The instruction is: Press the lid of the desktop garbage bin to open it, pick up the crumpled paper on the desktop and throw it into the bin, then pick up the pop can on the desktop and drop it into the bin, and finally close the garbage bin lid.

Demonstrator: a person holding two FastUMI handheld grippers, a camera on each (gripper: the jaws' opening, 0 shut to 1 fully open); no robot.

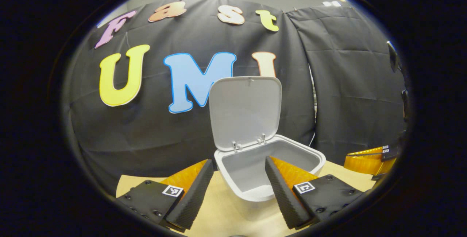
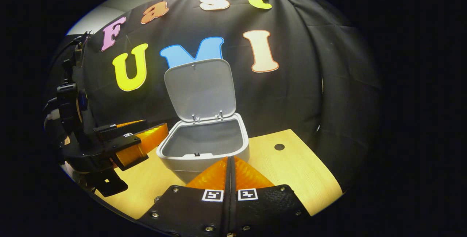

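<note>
On the counter [image 2: 292, 164], the bin [image 2: 204, 149] stands with its lid [image 2: 199, 87] swung up and back on its hinges, the cavity looking bare. The left tool [image 1: 239, 178] has its fingers spread, framing the bin's near rim just ahead and holding nothing. The right tool [image 2: 230, 167] has its fingers pressed together, empty, pointing at the bin's front wall, close by. Neither the crumpled paper nor the pop can can be seen from either tool, so both seem still to be fetched. A careless swing could knock the raised lid shut or shove the bin aside.
</note>
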